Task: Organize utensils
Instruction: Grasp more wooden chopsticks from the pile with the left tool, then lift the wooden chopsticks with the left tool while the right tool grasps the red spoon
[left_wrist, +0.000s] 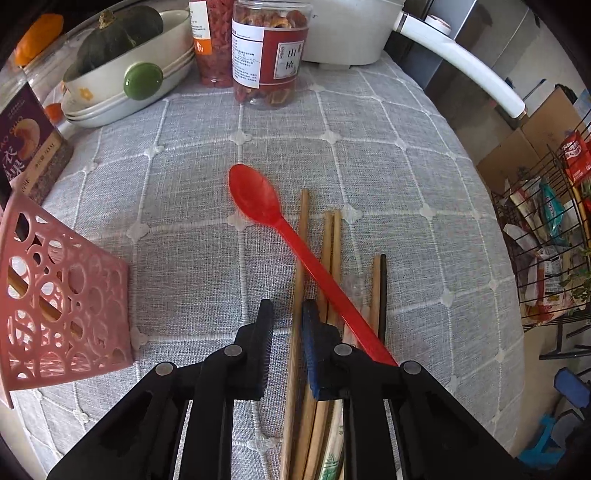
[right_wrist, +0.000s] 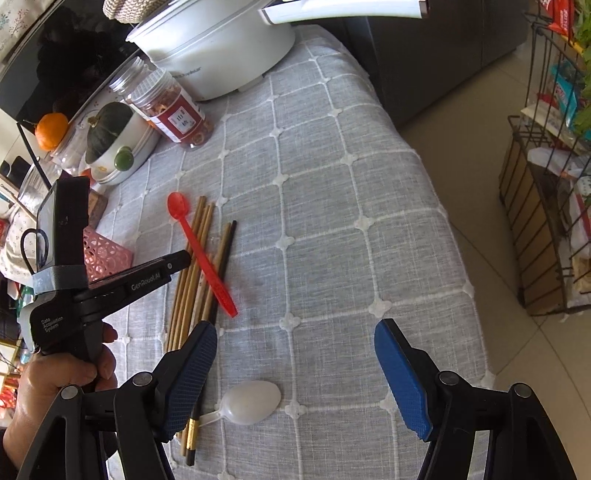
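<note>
A red plastic spoon (left_wrist: 258, 201) lies across a bundle of wooden chopsticks (left_wrist: 301, 258) on the grey checked tablecloth; both show in the right wrist view, the spoon (right_wrist: 199, 247) and the chopsticks (right_wrist: 194, 273). My left gripper (left_wrist: 288, 317) hovers low over the chopsticks, jaws slightly apart with one chopstick between them, not clamped. A pink perforated utensil holder (left_wrist: 62, 306) lies to its left with a chopstick inside. My right gripper (right_wrist: 295, 354) is wide open above a white spoon (right_wrist: 253, 400).
Along the table's far side stand a red-labelled jar (left_wrist: 267, 55), stacked white dishes (left_wrist: 122, 92) with a green squash, and a white cooker (right_wrist: 221, 44). A wire rack (right_wrist: 546, 221) stands on the floor beyond the table's right edge.
</note>
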